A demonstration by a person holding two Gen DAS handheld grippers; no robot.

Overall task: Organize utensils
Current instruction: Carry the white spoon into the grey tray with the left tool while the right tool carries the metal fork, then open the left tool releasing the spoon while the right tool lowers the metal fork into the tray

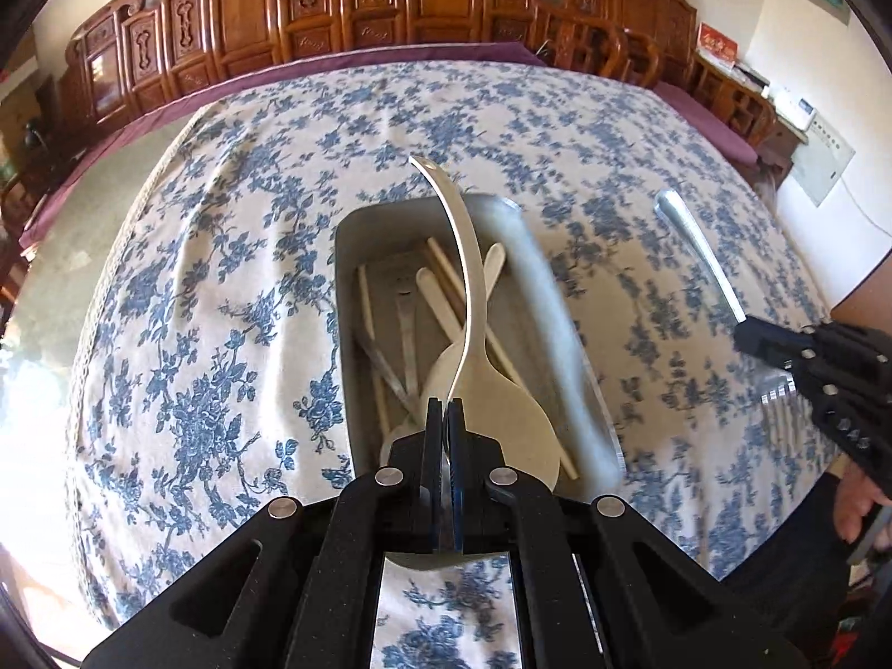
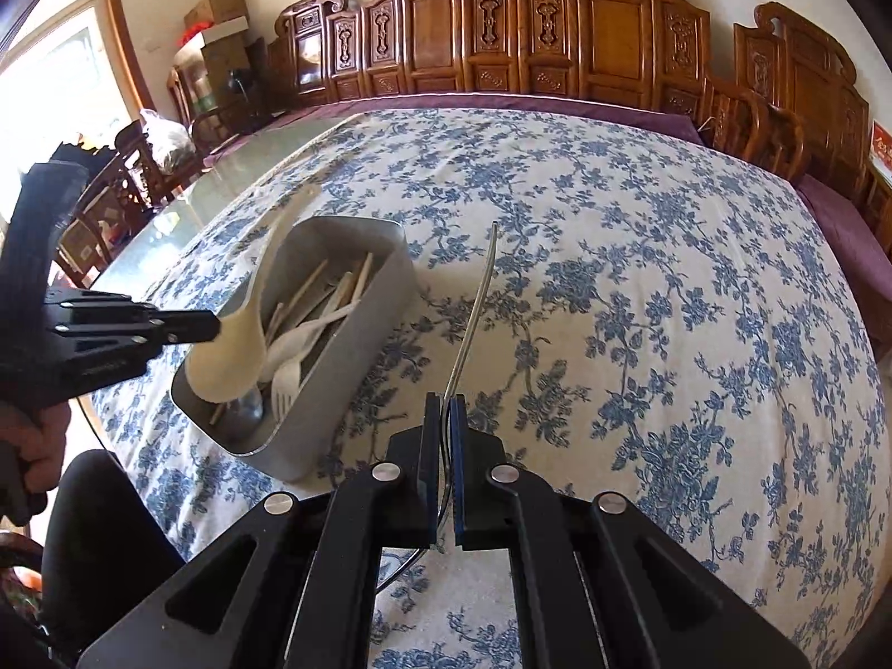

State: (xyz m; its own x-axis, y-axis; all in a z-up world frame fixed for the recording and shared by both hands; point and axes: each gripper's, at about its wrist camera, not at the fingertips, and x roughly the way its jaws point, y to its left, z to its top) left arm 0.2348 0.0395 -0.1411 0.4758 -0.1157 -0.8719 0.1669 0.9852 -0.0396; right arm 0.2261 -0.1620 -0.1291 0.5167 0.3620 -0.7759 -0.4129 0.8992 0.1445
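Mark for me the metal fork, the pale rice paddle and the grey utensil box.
metal fork (image 1: pixel 699 256), left wrist view, on its handle.
rice paddle (image 2: pixel 237 343), right wrist view, on its broad blade.
utensil box (image 2: pixel 357 357), right wrist view, on its outer side wall.

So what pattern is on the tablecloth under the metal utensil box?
Blue flowers on a white ground; the tablecloth shows best in the right wrist view.

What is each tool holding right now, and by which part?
Left tool grips the cream rice paddle by its blade edge; right tool grips the metal fork near its tines.
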